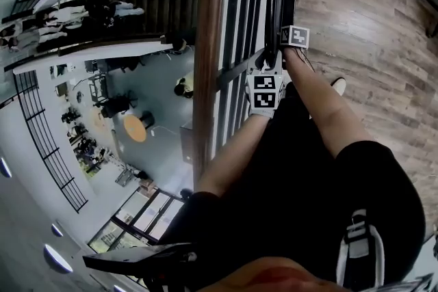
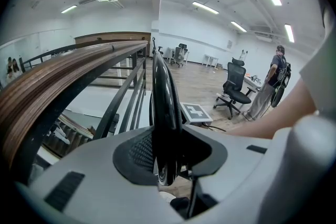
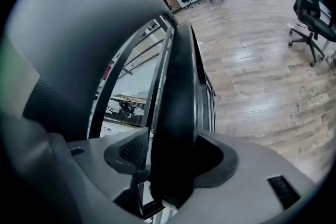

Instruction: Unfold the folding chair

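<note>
The folded black chair (image 1: 276,3) stands upright on the wood floor, close against the railing. In the head view both grippers meet at its near edge, the left gripper (image 1: 269,68) just below the right gripper (image 1: 286,39). In the left gripper view the chair's thin black rim (image 2: 164,107) runs up between the jaws, and the left gripper (image 2: 167,157) looks shut on it, both pads against it. In the right gripper view a thicker black edge of the chair (image 3: 176,113) fills the wide gap of the right gripper (image 3: 170,165), whose jaws stand open around it.
A wooden handrail (image 1: 209,44) on black bars runs just left of the chair, with an open drop to a lower floor (image 1: 137,126) beyond. Wood flooring (image 1: 369,24) spreads to the right. An office chair (image 2: 234,86) and a standing person (image 2: 273,81) are farther off.
</note>
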Demonstrator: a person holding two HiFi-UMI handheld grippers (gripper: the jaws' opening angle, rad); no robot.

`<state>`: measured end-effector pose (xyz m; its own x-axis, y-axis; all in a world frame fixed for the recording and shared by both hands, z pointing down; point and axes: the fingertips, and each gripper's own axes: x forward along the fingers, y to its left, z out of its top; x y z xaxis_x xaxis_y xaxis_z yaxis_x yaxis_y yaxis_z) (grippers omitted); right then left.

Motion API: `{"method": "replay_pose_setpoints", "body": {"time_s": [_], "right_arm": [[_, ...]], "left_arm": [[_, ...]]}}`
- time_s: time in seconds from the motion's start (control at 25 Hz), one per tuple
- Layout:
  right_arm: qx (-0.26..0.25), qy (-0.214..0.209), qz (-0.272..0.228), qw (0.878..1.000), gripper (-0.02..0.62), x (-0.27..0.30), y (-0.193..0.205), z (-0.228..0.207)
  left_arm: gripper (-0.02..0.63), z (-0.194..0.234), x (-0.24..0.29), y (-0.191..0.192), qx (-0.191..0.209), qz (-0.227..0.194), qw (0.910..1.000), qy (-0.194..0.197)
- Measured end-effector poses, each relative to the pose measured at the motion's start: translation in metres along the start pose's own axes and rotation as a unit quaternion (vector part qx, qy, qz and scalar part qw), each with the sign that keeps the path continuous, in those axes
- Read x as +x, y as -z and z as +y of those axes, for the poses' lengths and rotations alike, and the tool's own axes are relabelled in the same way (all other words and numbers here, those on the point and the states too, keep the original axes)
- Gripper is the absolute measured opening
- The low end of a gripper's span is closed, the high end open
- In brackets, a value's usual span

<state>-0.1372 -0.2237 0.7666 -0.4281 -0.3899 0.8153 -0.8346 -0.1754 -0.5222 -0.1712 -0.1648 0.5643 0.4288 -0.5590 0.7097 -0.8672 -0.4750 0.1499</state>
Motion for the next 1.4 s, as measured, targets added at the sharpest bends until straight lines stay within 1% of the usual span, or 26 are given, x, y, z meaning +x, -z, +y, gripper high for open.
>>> {"method": "replay_pose_setpoints", "body": {"time_s": [0.04, 0.12, 0.16, 0.2, 0.32, 0.36, 0.48, 0.56, 0.76, 0.84, 0.92, 1.04, 1.2, 1.32, 1.4], "right_arm": [[-0.003, 0.0, 0.005, 1.0, 0.248, 0.003, 0.002, -0.004], [-0.024, -0.016, 0.012, 1.0, 0.217, 0.005, 0.003, -0.002], [-0.032, -0.023, 0.012, 0.999, 0.173, 0.004, 0.003, 0.0], [-0.033, -0.028, 0.011, 0.999, 0.155, 0.003, 0.004, 0.002], [-0.011, -0.039, 0.012, 0.999, 0.149, 0.0, 0.007, -0.005], [-0.012, -0.042, 0.01, 0.999, 0.146, 0.0, 0.007, -0.011], [-0.02, -0.05, 0.007, 0.999, 0.146, -0.006, 0.007, -0.031], [-0.008, -0.056, 0.009, 0.998, 0.146, -0.013, 0.009, -0.045], [0.018, -0.077, 0.026, 0.996, 0.146, -0.026, 0.014, -0.091], [0.032, -0.096, 0.029, 0.994, 0.146, -0.031, 0.016, -0.108], [0.039, -0.123, 0.029, 0.991, 0.146, -0.034, 0.019, -0.123], [0.046, -0.162, 0.026, 0.985, 0.146, -0.038, 0.023, -0.147], [0.059, -0.201, 0.028, 0.977, 0.146, -0.041, 0.025, -0.178], [0.07, -0.23, 0.025, 0.97, 0.146, -0.043, 0.028, -0.206], [0.078, -0.251, 0.023, 0.965, 0.146, -0.043, 0.031, -0.229]], "left_arm": [[0.117, 0.0, 0.0, 0.0, 0.001, -0.003, 1.0, 0.002], [0.117, 0.001, -0.001, 0.0, 0.002, -0.009, 0.9999, 0.008], [0.117, 0.004, -0.002, 0.0, 0.001, -0.01, 0.9999, 0.011], [0.117, 0.007, -0.002, 0.0, -0.001, -0.01, 0.9999, 0.013], [0.115, 0.018, -0.002, 0.0, -0.009, -0.009, 0.9999, 0.011], [0.115, 0.018, -0.001, 0.0, -0.009, -0.01, 0.9998, 0.011], [0.115, 0.007, 0.003, 0.0, -0.001, -0.009, 0.9997, 0.022], [0.109, -0.004, 0.008, 0.003, 0.002, -0.003, 0.9996, 0.028], [0.104, -0.009, 0.016, 0.006, -0.014, 0.004, 0.9997, 0.017], [0.104, -0.002, 0.016, 0.009, -0.023, 0.006, 0.9997, 0.009], [0.106, 0.002, 0.018, 0.012, -0.027, 0.009, 0.9996, 0.006], [0.106, -0.001, 0.023, 0.019, -0.034, 0.014, 0.9993, 0.008], [0.106, 0.003, 0.031, 0.024, -0.051, 0.026, 0.9983, 0.011], [0.106, -0.005, 0.044, 0.03, -0.04, 0.044, 0.998, 0.024], [0.106, -0.013, 0.054, 0.033, -0.031, 0.05, 0.9979, 0.025]]}}
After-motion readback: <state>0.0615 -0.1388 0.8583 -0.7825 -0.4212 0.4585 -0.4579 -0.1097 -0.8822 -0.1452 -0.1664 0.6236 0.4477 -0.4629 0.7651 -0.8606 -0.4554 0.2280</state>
